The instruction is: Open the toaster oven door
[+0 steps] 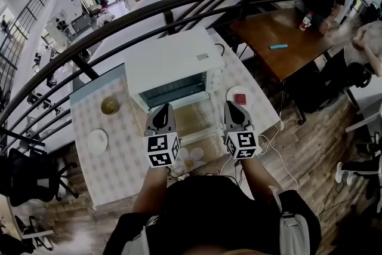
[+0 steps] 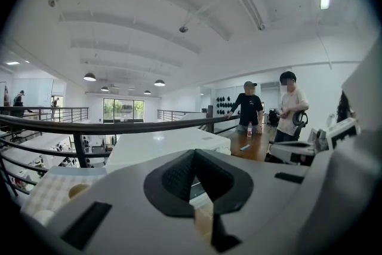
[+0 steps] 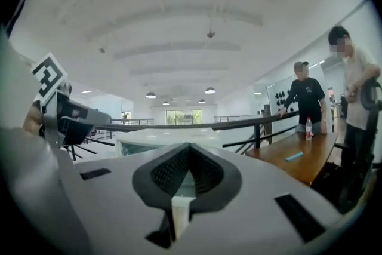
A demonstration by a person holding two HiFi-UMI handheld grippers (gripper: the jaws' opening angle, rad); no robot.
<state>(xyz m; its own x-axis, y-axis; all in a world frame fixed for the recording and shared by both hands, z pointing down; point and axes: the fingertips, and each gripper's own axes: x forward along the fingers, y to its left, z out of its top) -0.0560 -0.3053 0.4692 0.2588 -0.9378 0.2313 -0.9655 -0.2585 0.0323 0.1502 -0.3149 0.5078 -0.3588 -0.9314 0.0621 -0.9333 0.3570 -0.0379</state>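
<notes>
Toaster oven door [image 1: 192,121] seemingly lies open, so hold left gripper [image 1: 161,111] and right gripper [image 1: 236,108] (both clenched, empty) clear.

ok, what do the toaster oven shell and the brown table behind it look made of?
Toaster oven: probably painted sheet metal, matte white; flat, crisp-edged panels with little glare.
Brown table: wood or wood veneer, semi-gloss; warm brown top with soft reflections. The grain is too small to confirm.

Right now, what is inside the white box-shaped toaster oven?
The white toaster oven's glass door lies open, showing a dark front strip of cavity; nothing is discernible in it. Its top covers everything deeper.
</notes>
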